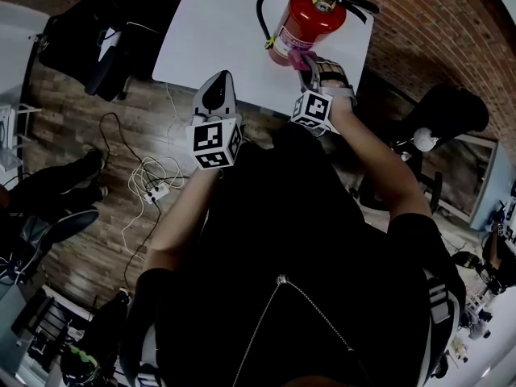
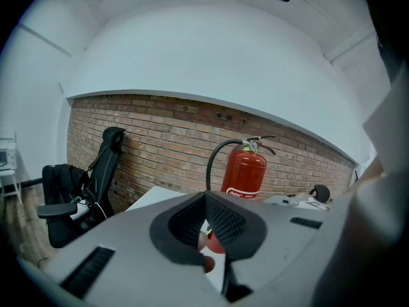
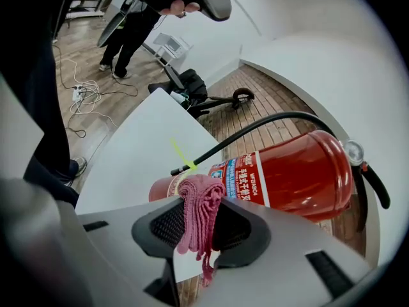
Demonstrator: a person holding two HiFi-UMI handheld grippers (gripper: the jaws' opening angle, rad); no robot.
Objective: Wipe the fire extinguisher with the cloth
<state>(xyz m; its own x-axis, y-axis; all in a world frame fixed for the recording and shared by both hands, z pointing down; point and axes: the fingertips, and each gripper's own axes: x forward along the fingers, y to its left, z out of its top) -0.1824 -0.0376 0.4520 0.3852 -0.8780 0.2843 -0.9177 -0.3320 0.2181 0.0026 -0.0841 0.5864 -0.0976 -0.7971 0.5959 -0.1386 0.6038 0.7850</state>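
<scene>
Right gripper view: right claw [image 3: 200,196] pinches knitted pink cloth [image 3: 197,217] at glossy cylindrical fire extinguisher [image 3: 291,178]; left claw [image 2: 206,198] pressed together.

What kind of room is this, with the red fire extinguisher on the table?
Probably an office or lab-style workroom. There is a brick wall, a black office chair, a white table, and loose cables with a power strip on the wooden floor.

Brick wall [image 2: 160,139], white table [image 1: 218,31], wood floor [image 1: 56,135]
</scene>
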